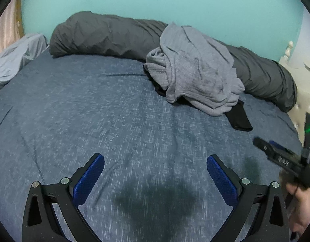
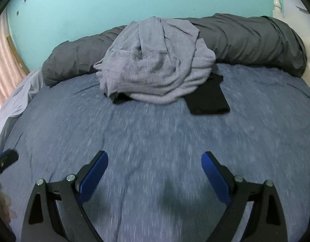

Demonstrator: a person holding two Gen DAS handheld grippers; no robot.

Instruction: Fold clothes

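A crumpled light grey garment [image 1: 195, 68] [image 2: 155, 66] lies heaped at the far side of the blue bed cover [image 1: 114, 121] [image 2: 155, 133], partly leaning on a rolled dark grey duvet. Black clothing [image 1: 240, 119] [image 2: 209, 96] lies under it and sticks out at its right and left edges. My left gripper [image 1: 155, 165] hovers open over the bare cover, well short of the pile. My right gripper [image 2: 155, 161] is open too, with nothing between its blue pads [image 2: 215, 177]. It appears at the right edge of the left wrist view, held by a hand [image 1: 302, 201].
The rolled dark grey duvet [image 1: 106, 34] [image 2: 245, 38] runs along the turquoise wall [image 1: 155, 0]. A pale sheet [image 1: 16, 58] [image 2: 18, 100] bunches at the left edge. A white padded headboard [image 1: 302, 104] and post stand at the right. A pink curtain [image 2: 3, 64] hangs at the far left.
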